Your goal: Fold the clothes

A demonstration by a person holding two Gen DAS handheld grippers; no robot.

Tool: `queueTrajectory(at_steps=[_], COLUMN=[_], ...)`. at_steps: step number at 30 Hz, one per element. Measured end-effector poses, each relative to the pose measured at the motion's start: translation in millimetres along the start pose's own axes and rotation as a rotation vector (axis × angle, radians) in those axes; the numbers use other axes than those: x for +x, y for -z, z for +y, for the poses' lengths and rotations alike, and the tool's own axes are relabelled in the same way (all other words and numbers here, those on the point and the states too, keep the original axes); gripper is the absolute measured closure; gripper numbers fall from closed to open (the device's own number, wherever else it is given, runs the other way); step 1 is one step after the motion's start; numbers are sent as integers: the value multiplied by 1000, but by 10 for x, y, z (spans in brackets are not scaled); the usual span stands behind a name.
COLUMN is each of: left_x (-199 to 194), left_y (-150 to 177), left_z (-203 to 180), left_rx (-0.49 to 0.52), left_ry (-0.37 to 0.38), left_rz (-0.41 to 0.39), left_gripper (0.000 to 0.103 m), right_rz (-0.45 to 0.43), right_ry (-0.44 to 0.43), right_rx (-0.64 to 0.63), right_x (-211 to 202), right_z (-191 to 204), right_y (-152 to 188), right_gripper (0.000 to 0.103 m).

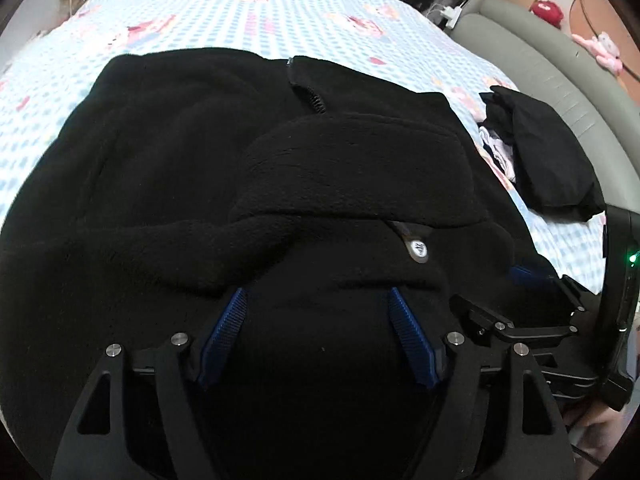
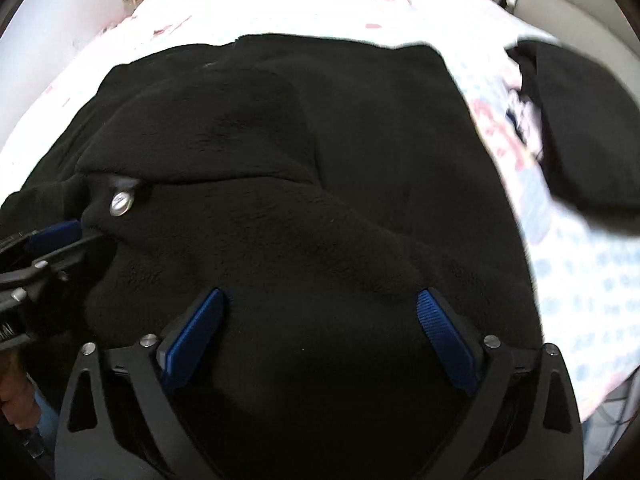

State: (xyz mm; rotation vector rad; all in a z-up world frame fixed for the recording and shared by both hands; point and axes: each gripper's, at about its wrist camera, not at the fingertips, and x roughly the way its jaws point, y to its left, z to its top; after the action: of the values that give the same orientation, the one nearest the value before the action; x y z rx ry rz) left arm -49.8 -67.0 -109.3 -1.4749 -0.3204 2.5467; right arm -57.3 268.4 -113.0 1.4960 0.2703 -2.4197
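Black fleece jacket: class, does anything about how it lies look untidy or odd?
The black fleece jacket lies bunched, not flat: a thick fold humps across its middle, and a silver snap peeks out beneath that fold. Nothing looks torn or spilled.

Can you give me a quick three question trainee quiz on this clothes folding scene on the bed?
1. True or false: both the left tool and the right tool have their jaws spread open over the black fleece jacket.
2. What lies on the bed sheet to the right of the jacket? A) folded dark garments B) a red towel C) a pillow
3. Fill in: a small silver ____ shows on the jacket near the left tool.

Key: 1 true; 2 A; 3 snap button
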Motion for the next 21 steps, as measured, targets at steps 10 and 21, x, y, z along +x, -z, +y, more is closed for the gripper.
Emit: queueTrajectory(at_steps=[10,21], left_x=[-407,-867], left_y=[226,551], left_z=[431,-179], left_rx=[-44,4], left_ry=[-66,-88], left_rz=[-58,-48], left_gripper=[57,38], right_rz=[-22,-125], right_ry=[-15,-64], right_rx=[-39,54], right_x=[-137,-725], right_z=[-177,-322], right_y=[83,370], right_gripper=[4,9])
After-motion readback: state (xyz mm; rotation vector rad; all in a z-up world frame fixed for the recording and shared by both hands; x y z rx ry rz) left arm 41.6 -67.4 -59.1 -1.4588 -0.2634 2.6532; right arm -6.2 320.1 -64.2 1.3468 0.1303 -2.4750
